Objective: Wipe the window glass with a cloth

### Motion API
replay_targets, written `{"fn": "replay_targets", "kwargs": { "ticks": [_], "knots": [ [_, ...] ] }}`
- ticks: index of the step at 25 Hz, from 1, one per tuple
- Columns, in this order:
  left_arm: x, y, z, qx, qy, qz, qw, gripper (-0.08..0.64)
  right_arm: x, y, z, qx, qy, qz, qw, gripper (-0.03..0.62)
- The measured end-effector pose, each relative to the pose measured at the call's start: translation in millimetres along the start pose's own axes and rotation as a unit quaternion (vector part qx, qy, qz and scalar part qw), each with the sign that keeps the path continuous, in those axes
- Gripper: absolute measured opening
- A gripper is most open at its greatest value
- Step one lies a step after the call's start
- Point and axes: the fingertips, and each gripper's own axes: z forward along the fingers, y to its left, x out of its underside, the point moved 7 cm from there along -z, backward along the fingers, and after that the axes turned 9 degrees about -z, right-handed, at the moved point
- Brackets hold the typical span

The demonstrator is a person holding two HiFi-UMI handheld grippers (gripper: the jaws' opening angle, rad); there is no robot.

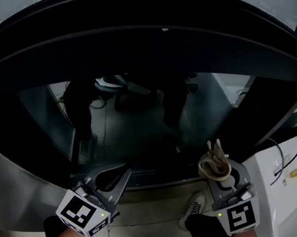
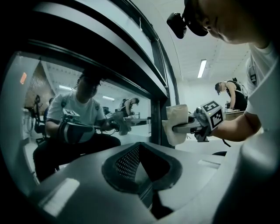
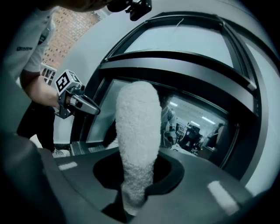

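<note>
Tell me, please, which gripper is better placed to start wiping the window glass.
The right gripper: its jaws are shut on the cloth, held up near the window glass. The left gripper is shut with nothing between its jaws.

Window glass stood ahead | left gripper sat low left, before its bottom frame | right gripper sat low right, well apart | cloth stood between the right gripper's jaws, near the glass's lower right corner

Grey left gripper, right gripper, black-and-white marker cubes
</note>
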Motion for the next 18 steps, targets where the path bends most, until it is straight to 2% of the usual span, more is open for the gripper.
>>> {"fn": "replay_targets", "kwargs": {
  "ticks": [4,7,11,16,18],
  "knots": [
    [-4.6,0.6,15.9,0.014,-0.005,0.003,0.9999,0.015,-3.5,-14.5,11.6,0.016,0.029,-0.058,0.998,0.086],
    [-6.9,3.9,26.8,0.025,-0.012,-0.006,0.9996,0.015,-8.6,-21.0,23.7,0.045,0.045,-0.124,0.99,0.084],
    [-9.7,6.5,36.0,0.028,-0.023,-0.02,0.9991,0.015,-18.5,-29.9,34.5,0.085,0.044,-0.22,0.971,0.084],
    [-4.1,12.2,41.4,0.034,-0.021,-0.025,0.9989,0.015,-25.2,-55.0,41.3,0.107,0.057,-0.282,0.952,0.084],
    [3.3,10.1,43.5,0.041,-0.013,-0.019,0.9989,0.015,-27.4,-66.9,43.7,0.12,0.067,-0.313,0.94,0.084]
  ]
}}
